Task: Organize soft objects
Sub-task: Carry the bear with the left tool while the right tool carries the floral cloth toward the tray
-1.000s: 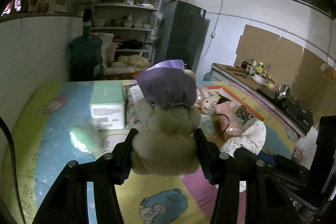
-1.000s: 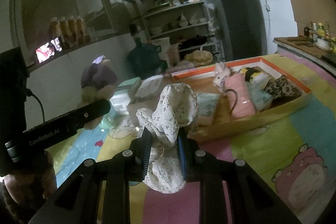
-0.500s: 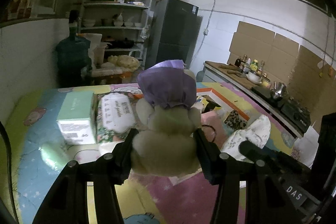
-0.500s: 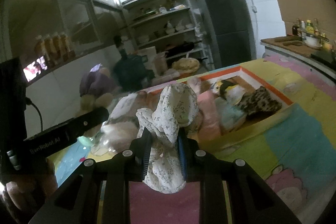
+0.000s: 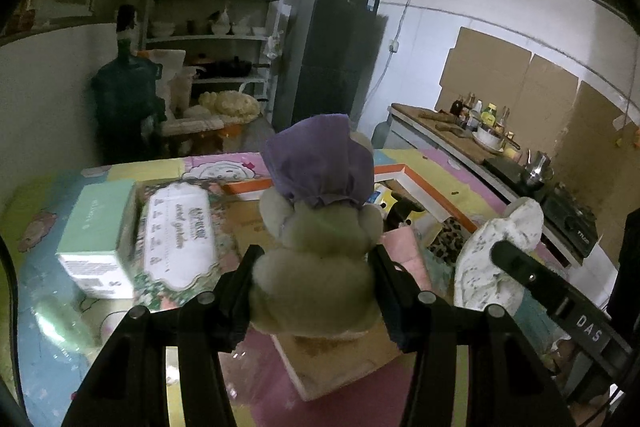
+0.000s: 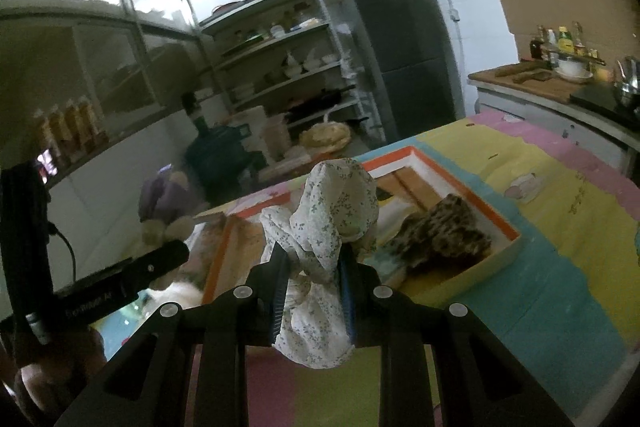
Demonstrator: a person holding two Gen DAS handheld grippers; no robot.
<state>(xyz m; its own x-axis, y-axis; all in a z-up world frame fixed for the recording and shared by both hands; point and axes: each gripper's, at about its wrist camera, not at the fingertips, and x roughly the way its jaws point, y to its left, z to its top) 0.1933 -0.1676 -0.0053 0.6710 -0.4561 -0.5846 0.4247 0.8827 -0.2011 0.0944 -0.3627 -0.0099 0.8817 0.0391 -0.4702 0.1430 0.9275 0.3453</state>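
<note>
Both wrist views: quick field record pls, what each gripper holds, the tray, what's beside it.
left gripper: shut on beige plush toy with purple cloth cap
right gripper: shut on white floral fabric doll
tray: orange-rimmed shallow box on the colourful cartoon mat
tray contents: leopard-print pouch, pink soft item; others unclear
beside tray: mint green carton, floral-print pack

We've carried both toys forward: plush toy point(image 5: 316, 267) now over the orange-rimmed tray's point(image 5: 432, 187) near corner, floral cloth toy point(image 6: 328, 227) over its near edge.
</note>
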